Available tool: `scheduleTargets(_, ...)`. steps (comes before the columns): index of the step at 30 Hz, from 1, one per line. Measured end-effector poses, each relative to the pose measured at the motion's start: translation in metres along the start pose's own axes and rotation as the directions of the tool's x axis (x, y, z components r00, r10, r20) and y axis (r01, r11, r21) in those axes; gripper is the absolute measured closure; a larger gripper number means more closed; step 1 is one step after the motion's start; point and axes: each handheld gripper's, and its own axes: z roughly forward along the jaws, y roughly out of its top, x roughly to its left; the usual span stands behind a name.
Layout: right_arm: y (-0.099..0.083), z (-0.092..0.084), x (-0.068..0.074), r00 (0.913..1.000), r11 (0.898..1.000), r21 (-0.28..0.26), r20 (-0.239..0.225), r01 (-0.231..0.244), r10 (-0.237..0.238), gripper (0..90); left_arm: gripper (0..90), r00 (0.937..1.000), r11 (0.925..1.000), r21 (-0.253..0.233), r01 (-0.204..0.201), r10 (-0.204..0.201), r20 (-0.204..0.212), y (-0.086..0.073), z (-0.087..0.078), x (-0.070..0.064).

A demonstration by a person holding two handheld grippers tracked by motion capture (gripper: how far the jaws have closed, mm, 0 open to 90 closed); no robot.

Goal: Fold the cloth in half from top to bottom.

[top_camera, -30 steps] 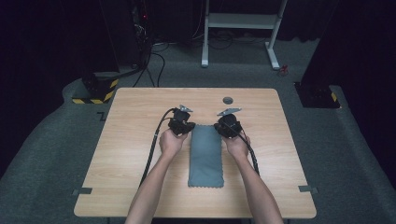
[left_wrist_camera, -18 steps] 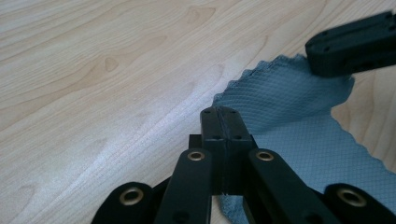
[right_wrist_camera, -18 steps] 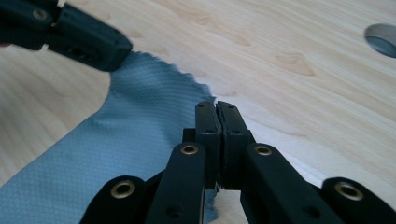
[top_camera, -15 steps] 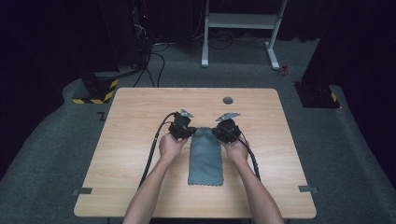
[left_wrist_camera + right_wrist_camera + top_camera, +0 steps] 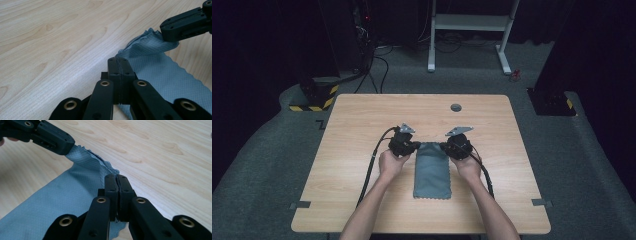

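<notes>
Your left claw [image 5: 414, 145] is clamped on the far left corner of the grey cloth [image 5: 432, 170], and your right claw [image 5: 445, 146] pinches the far right corner. The cloth lies lengthwise on the tabletop [image 5: 362, 120], just nearer you than its middle, between your hands. Its far edge bunches up between the two claws and seems raised slightly off the wood, though the high view is too small to be sure.
</notes>
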Motion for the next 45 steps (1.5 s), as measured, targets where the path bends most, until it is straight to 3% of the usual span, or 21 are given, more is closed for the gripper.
scheduleTargets(5, -0.011, -0.003, 0.001, 0.9998, 1.000, 0.002, -0.019, 0.003, -0.003, 88.5, 90.0, 0.9999, 0.9998, 0.011, -0.015, 0.015, -0.001, -0.008, -0.004, -0.003)
scheduleTargets(7, -0.013, -0.004, 0.002, 0.9996, 1.000, -0.005, -0.028, 0.000, 0.000, 88.4, 90.0, 0.9998, 1.0000, -0.002, 0.008, -0.007, 0.019, -0.012, -0.005, -0.004)
scheduleTargets(15, -0.026, -0.011, 0.009, 0.9987, 0.999, -0.020, -0.040, 0.032, -0.033, 88.4, 90.0, 0.9990, 1.0000, -0.004, 0.003, -0.003, 0.045, -0.025, -0.009, -0.009)
scheduleTargets(24, -0.036, -0.015, 0.011, 0.9967, 0.998, -0.052, -0.078, 0.018, -0.023, 88.4, 90.0, 0.9992, 0.9999, 0.004, -0.012, 0.012, 0.039, -0.038, -0.009, -0.017)
scheduleTargets(28, -0.041, -0.016, 0.012, 0.9959, 0.999, -0.050, -0.089, 0.009, -0.013, 88.5, 90.0, 0.9992, 0.9998, -0.007, -0.018, 0.018, 0.037, -0.039, -0.013, -0.021)
scheduleTargets(31, -0.041, -0.018, 0.013, 0.9955, 0.998, -0.060, -0.094, 0.004, -0.010, 88.4, 90.0, 0.9992, 0.9999, -0.010, 0.011, -0.011, 0.038, -0.036, -0.009, -0.022)
scheduleTargets(33, -0.040, -0.018, 0.013, 0.9957, 0.998, -0.066, -0.093, 0.000, -0.006, 88.5, 90.0, 0.9993, 0.9999, -0.010, 0.003, -0.002, 0.037, -0.034, -0.007, -0.024)
scheduleTargets(37, -0.042, -0.022, 0.014, 0.9952, 0.998, -0.068, -0.096, 0.014, -0.020, 88.4, 90.0, 0.9987, 0.9996, -0.021, -0.018, 0.019, 0.047, -0.036, -0.013, -0.029)
scheduleTargets(39, -0.044, -0.026, 0.015, 0.9945, 0.997, -0.072, -0.102, 0.016, -0.024, 88.4, 90.0, 0.9982, 0.9992, -0.038, -0.010, 0.012, 0.059, -0.038, -0.018, -0.030)
scheduleTargets(42, -0.047, -0.032, 0.020, 0.9933, 0.996, -0.078, -0.105, 0.041, -0.049, 88.4, 90.0, 0.9971, 0.9984, -0.057, -0.005, 0.009, 0.076, -0.042, -0.023, -0.032)
scheduleTargets(45, -0.051, -0.037, 0.025, 0.9926, 0.995, -0.080, -0.095, 0.067, -0.075, 88.4, 90.0, 0.9969, 0.9972, -0.071, -0.026, 0.031, 0.073, -0.045, -0.026, -0.037)
